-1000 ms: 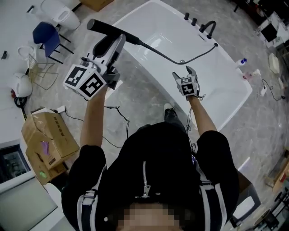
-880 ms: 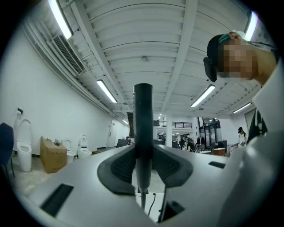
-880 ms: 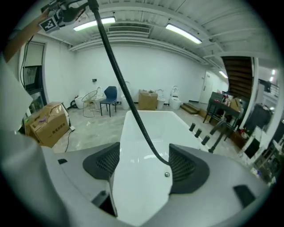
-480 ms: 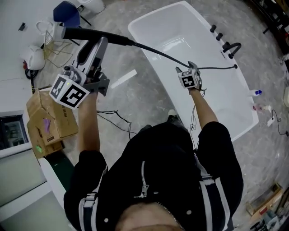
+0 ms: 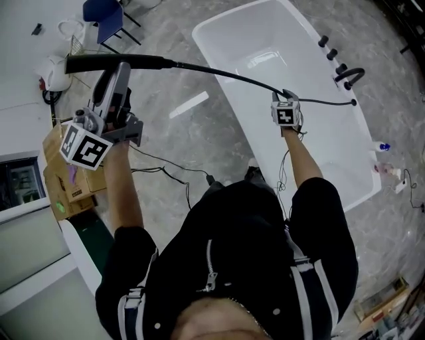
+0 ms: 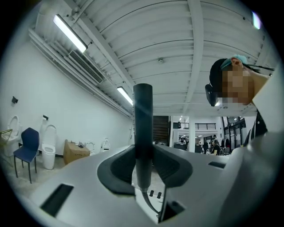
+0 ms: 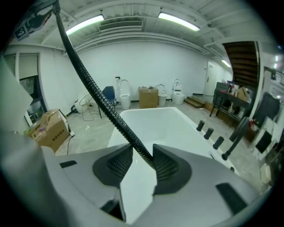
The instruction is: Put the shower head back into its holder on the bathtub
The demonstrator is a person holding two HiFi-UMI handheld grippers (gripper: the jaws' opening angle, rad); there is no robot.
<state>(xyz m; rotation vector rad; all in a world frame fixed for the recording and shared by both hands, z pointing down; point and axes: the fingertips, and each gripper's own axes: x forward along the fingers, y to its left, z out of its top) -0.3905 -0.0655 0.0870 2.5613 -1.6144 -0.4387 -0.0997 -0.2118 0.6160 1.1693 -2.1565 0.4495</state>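
In the head view a blue chair (image 5: 103,13) is seen at 11 o'clock. Below it, a brown cardboard box (image 5: 80,189) is found on the grey marbled floor (image 5: 199,143) at 9 o'clock. Just beside the box the left gripper (image 5: 116,72) is held up, with its jaws directed toward 12 o'clock. These jaws are clenched on the long black shower head (image 5: 86,64). In the left gripper view both dark pads are seen pressed on its handle, which stands upright between them. In the head view the long axis of the shower head is laid almost level across the picture, crosswise to the gripper. Its free end is pointed to 9 o'clock and its hose end to 3 o'clock. It is kept above the floor, outside the white bathtub (image 5: 265,40).

From the hose end a black ribbed hose (image 7: 108,108) is led between 3 and 4 o'clock, over the near rim of the bathtub, to the right gripper (image 5: 286,96). The jaws of this gripper have just been closing, and the hose is placed between them. In the right gripper view it is touched by the right-hand pad only. A narrow gap is left at the other pad, so it is not yet clamped. Beyond this gripper the hose is continued toward a black curved faucet (image 5: 350,73) at 2 o'clock, beside three black round knobs (image 5: 332,54) on the far rim.
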